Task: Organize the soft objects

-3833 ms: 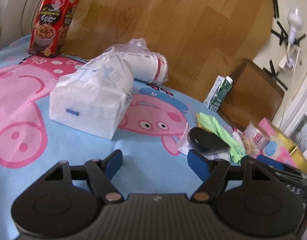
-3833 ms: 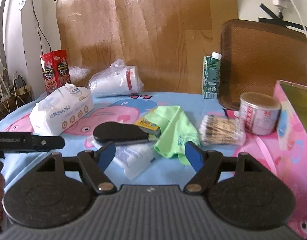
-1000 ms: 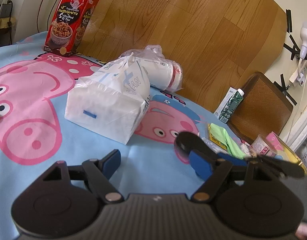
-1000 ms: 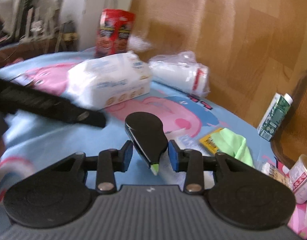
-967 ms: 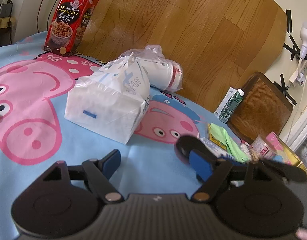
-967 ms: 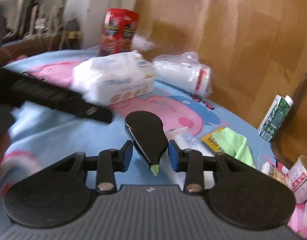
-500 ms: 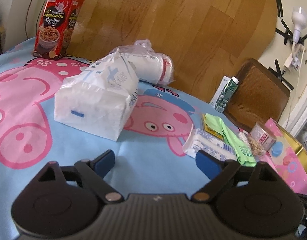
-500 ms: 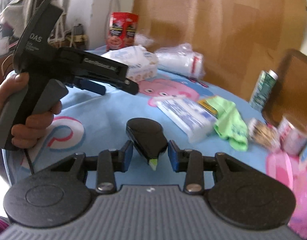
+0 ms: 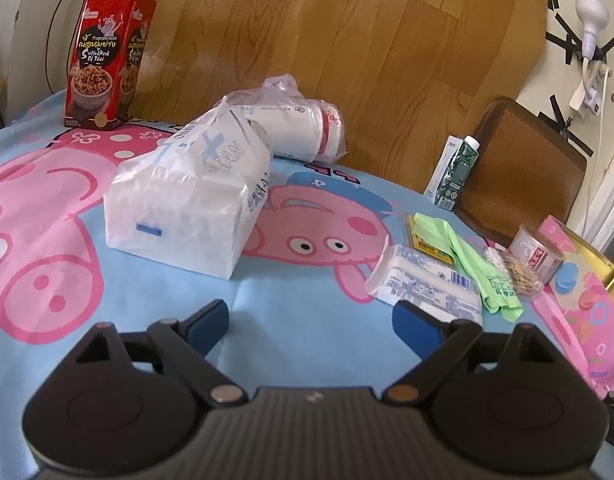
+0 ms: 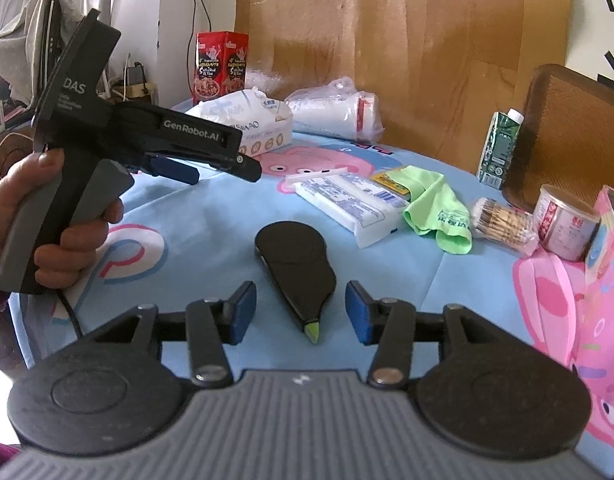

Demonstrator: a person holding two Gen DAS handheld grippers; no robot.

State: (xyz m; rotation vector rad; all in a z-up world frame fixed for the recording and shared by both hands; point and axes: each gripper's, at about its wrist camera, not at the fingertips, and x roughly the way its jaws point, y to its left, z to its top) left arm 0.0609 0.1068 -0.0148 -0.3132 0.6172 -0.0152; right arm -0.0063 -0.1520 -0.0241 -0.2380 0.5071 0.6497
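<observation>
A black teardrop-shaped case with a green tip [image 10: 295,264] lies on the blue cartoon tablecloth [image 10: 211,232]. It sits between the fingers of my right gripper [image 10: 301,312], whose jaws are opening; the blue pads stand clear of it on both sides. My left gripper [image 9: 311,322] hovers wide open over bare cloth with nothing between its fingers. Ahead of it lie a big white tissue pack [image 9: 187,208], a small tissue packet [image 9: 427,280] and a green cloth [image 9: 467,256]. A hand [image 10: 47,208] holds the left gripper at the left of the right wrist view.
A bag of paper cups [image 9: 295,124] and a red snack box [image 9: 107,60] stand at the back by the wooden board. At the right are a milk carton [image 9: 455,172], a can [image 9: 535,248], cotton swabs [image 9: 511,268] and a pink box [image 9: 579,300].
My right gripper carried the black case toward the near left of the table, and its pads have now come off it. The left jaws widened. The case left the left wrist view.
</observation>
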